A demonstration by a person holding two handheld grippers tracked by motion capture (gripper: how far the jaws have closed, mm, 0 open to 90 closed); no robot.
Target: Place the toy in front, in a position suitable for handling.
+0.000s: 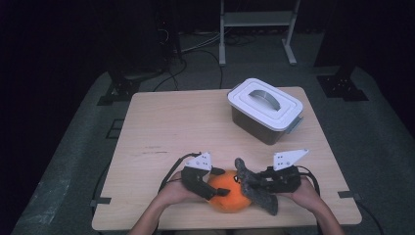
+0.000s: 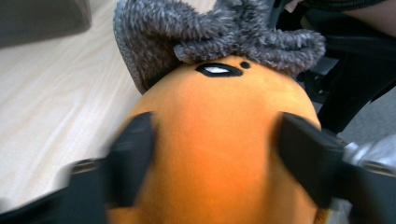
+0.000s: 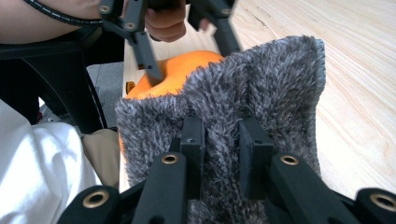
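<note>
Pale wood-grain makes up the table [image 1: 161, 127], which carries, toward its far right, a lidded storage box [image 1: 265, 108] with a white lid, a grey handle and dark walls, well apart from the hands. At the near edge, between the two hands, lies an orange plush toy [image 1: 228, 194], round-bodied, with a small black-and-white eye marking seen in the left gripper view. A grey fuzzy cloth [image 1: 255, 188] is draped against the toy's right side and touches it. The left gripper [image 1: 215, 188] straddles the toy [image 2: 219, 135] from the left, one black jaw on each flank with the plush bulging between them; no earlier picture shows how firmly they squeeze, but both appear pressed to the fabric. The right gripper [image 1: 250, 182] is clenched on a fold of the grey cloth [image 3: 261, 88], its jaws pinching the pile between them in the right gripper view.
</note>
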